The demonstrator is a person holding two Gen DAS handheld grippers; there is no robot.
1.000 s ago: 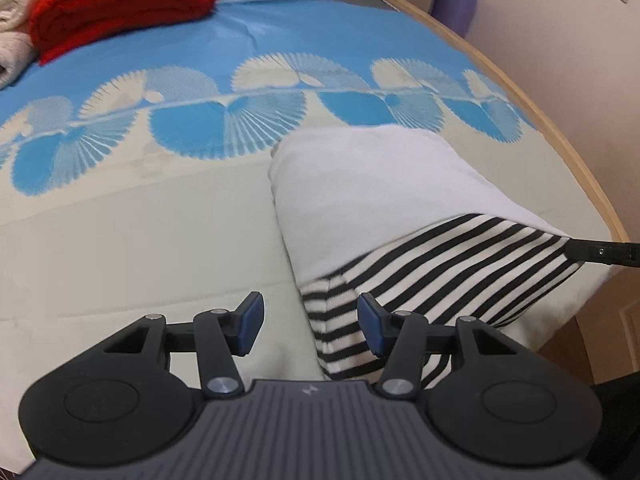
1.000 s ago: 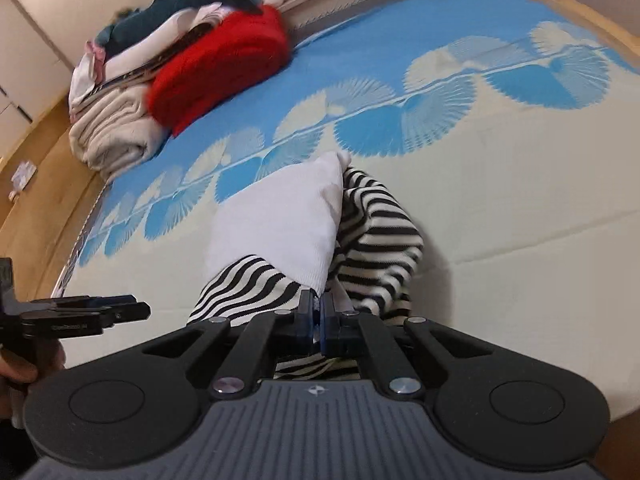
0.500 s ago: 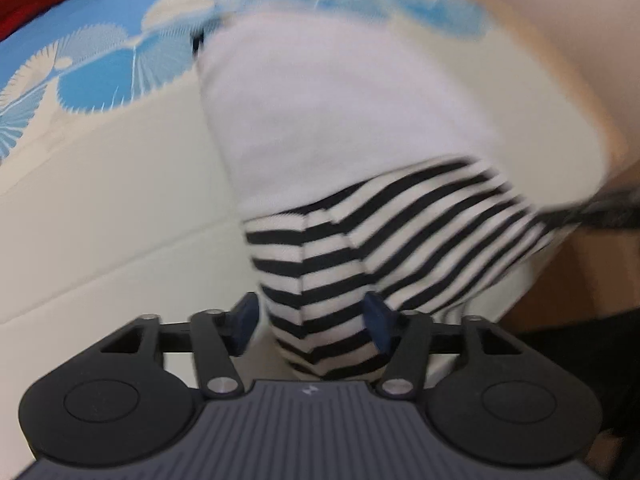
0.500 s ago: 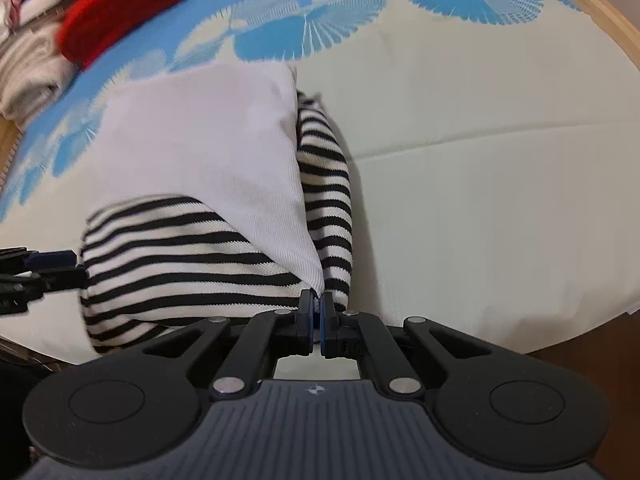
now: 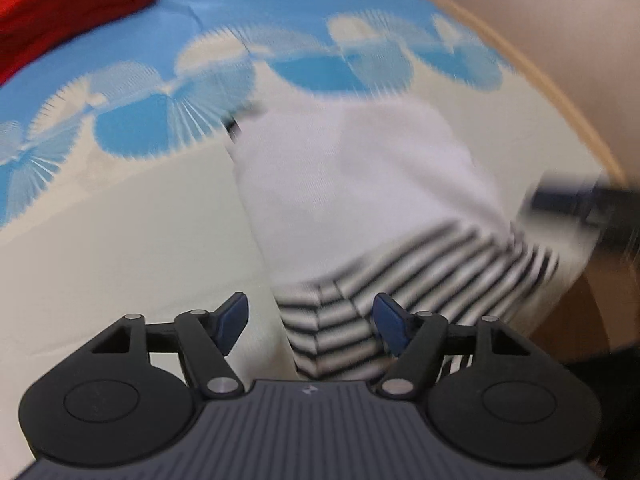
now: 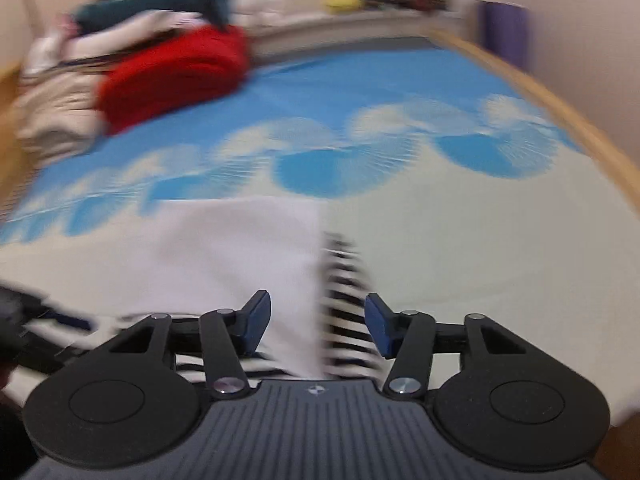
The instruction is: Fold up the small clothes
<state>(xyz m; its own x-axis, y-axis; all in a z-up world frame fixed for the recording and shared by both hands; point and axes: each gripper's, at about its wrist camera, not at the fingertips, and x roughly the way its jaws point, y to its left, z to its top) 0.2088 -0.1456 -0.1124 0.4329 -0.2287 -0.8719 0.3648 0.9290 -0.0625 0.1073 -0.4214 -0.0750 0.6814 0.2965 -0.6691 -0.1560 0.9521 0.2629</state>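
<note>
A small folded garment, white (image 5: 360,184) with a black-and-white striped part (image 5: 420,280), lies on the bed near its front edge. It also shows in the right wrist view (image 6: 248,248), stripes along its right side (image 6: 344,304). My left gripper (image 5: 310,320) is open, its fingers on either side of the striped corner. My right gripper (image 6: 316,322) is open over the garment's near right edge and holds nothing. Both views are motion-blurred.
The bed cover (image 6: 360,92) is cream and blue with fan shapes. A red folded blanket (image 6: 176,76) and a pile of other textiles (image 6: 60,120) lie at the far left. A wooden bed rim (image 6: 560,112) runs along the right, next to the wall.
My right gripper has opened and let go of the garment's edge, which now lies flat. Both cameras have swung, and the left gripper stays open at the striped corner.
</note>
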